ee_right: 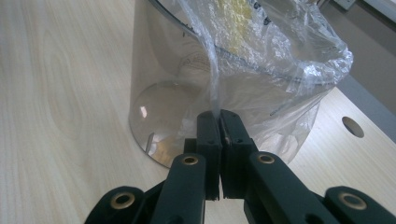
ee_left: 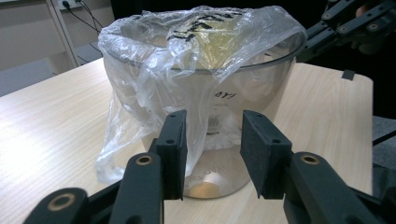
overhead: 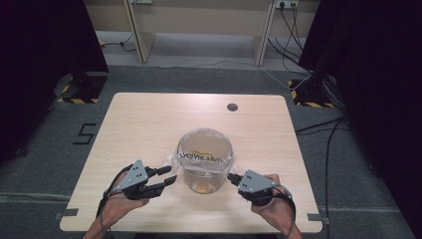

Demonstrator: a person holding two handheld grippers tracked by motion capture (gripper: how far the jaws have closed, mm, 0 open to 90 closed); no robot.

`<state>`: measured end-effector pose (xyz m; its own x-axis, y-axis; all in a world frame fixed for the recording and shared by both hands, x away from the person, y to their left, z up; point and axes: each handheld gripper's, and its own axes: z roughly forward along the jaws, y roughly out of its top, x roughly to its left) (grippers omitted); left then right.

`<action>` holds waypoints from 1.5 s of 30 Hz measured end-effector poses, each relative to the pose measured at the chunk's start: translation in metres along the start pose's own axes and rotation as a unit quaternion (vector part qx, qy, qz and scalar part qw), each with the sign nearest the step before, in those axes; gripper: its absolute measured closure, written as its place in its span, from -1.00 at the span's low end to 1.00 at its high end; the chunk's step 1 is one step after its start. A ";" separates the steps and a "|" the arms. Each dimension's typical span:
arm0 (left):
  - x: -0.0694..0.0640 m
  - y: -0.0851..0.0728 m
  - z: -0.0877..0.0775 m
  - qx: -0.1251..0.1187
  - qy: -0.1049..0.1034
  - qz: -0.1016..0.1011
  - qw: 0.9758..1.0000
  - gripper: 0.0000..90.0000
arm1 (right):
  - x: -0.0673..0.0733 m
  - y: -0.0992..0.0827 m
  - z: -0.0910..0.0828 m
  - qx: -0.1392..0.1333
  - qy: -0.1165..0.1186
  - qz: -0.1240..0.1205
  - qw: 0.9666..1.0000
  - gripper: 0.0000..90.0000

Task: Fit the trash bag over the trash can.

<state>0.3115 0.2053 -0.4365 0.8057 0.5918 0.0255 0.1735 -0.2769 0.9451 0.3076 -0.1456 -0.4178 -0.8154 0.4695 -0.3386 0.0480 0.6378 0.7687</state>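
Pinching the plastic bag [ee_right: 261, 51] lining a clear container [overhead: 204, 159] at frame centre, the right tongs [ee_right: 219, 122] could tear it, while the left tongs [ee_left: 212, 140] stand apart.

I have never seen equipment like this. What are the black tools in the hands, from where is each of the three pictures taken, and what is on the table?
There is no robot here. A person holds a hand-held gripper in each hand: the left gripper and the right gripper. Each has two black fingers and carries its own small camera.

The high view comes from a fixed camera above the person, looking down on the wooden table. The other two pictures come from the cameras on the grippers, looking along their fingers.

On the table stands a clear plastic container, upright. A thin clear plastic bag lines it and is folded over its rim, with black print on it.

In the left gripper view the fingers stand apart in front of the container, and part of the bag hangs just beyond them. In the right gripper view the fingers are closed, pinching a strip of the bag.
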 end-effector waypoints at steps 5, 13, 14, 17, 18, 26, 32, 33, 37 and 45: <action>0.002 0.001 0.014 0.017 0.023 0.009 1.000 0.39 | 0.001 0.000 0.001 0.000 0.003 -0.002 1.000 0.95; -0.001 -0.001 0.026 0.029 0.020 0.037 0.999 0.97 | 0.001 -0.001 0.002 -0.002 0.008 0.002 1.000 0.95; -0.001 -0.001 0.026 0.029 0.020 0.037 0.999 0.99 | 0.001 -0.001 0.002 -0.002 0.008 0.002 1.000 0.95; -0.004 -0.002 0.023 0.035 0.011 0.044 0.998 1.00 | 0.001 -0.003 0.003 0.000 0.011 0.004 1.000 0.95; -0.004 -0.002 0.023 0.035 0.011 0.044 0.998 1.00 | 0.001 -0.003 0.003 0.000 0.011 0.004 1.000 0.95; -0.008 -0.017 0.016 0.057 -0.007 0.059 0.997 1.00 | 0.002 -0.009 0.008 0.010 0.019 0.011 1.000 0.98; -0.011 -0.025 0.018 0.081 -0.011 0.074 0.994 1.00 | 0.005 -0.018 0.018 0.034 0.020 0.007 0.999 0.99; -0.012 -0.026 0.019 0.082 -0.014 0.075 0.994 1.00 | 0.004 -0.018 0.018 0.032 0.020 0.007 0.999 0.99; -0.017 -0.023 0.015 0.075 -0.015 0.077 0.994 1.00 | 0.002 -0.013 0.008 0.016 -0.012 0.042 0.999 0.72; -0.016 -0.015 0.003 0.037 0.032 0.042 0.998 0.50 | 0.008 -0.001 -0.003 0.007 -0.039 0.095 0.995 -0.10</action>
<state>0.2973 0.1980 -0.4521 0.7816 0.6107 0.1273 0.1501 -0.3822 0.9118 0.2995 -0.1450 -0.4198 -0.7432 0.6286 -0.2293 0.2055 0.5405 0.8159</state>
